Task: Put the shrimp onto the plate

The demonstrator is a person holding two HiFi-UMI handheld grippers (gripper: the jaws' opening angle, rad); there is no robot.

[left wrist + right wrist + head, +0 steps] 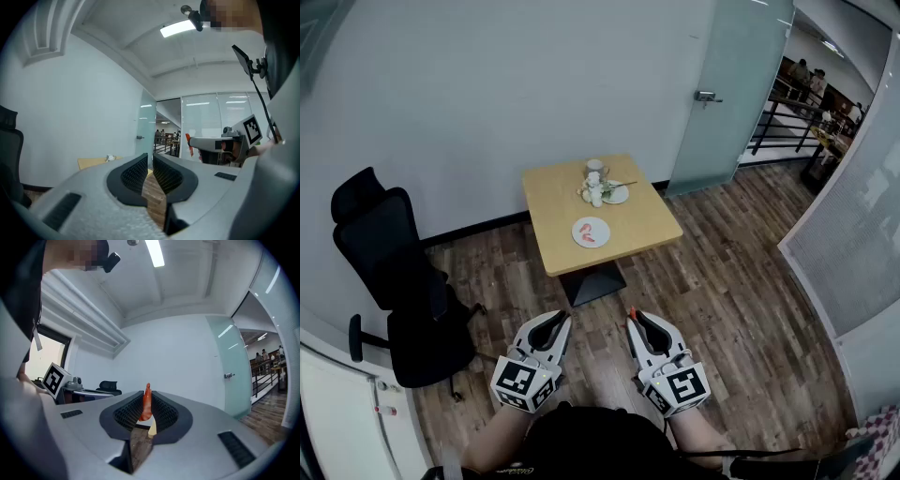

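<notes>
A small wooden table point(637, 225) stands a few steps ahead on the wood floor. A white plate point(591, 232) near its front edge holds a couple of orange shrimp. Both grippers are held low in front of the person, well short of the table. My right gripper point(631, 321) is shut on an orange shrimp point(146, 403), which stands upright between the pads with its tail point(630, 311) poking past the tips. My left gripper point(563, 321) has its jaws together with nothing between them point(151, 169). From the left gripper view, the right gripper's shrimp point(188, 139) shows at the right.
Farther back on the table sit a second plate point(617, 193), a cup point(594, 167) and small white items point(594, 195). A black office chair point(398, 281) stands at the left. A glass door point(727, 84) and a railing point(783, 122) lie to the right, beyond the table.
</notes>
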